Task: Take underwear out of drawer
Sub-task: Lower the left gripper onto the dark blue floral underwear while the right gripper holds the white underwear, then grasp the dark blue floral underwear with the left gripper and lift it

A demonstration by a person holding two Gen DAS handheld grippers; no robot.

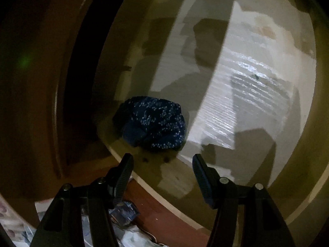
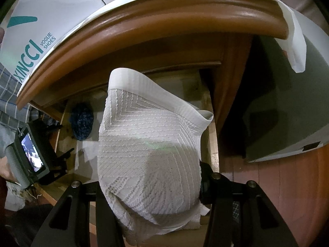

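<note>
- The left gripper (image 1: 163,160) hovers over the near edge of the open drawer (image 1: 144,177), its jaws spread wide with nothing between them; its body and small screen show at the left of the right-wrist view.
- Just beyond its fingertips, a dark blue speckled bundle of cloth (image 1: 151,122) lies near the drawer's near-left corner, on the pale liner paper (image 1: 224,94) that covers the drawer floor.
- In the right-wrist view, the right gripper (image 2: 150,187) has its jaws closed on a pair of white ribbed underwear (image 2: 148,144), whose waistband stands up towards the cabinet's wooden top edge (image 2: 156,20).
- The white underwear appears lifted clear above the drawer rather than resting in it, though where its lower folds end is hidden by the gripper.
- A shoe box (image 2: 47,20) sits on the cabinet top at its left end.
- To finish the lift cleanly, the right hand would likely need to keep its grip firm and draw the cloth up and back so it does not snag under the overhanging top edge.
- If the blue bundle is underwear too, the left gripper is well placed to drop straight onto it.
</note>
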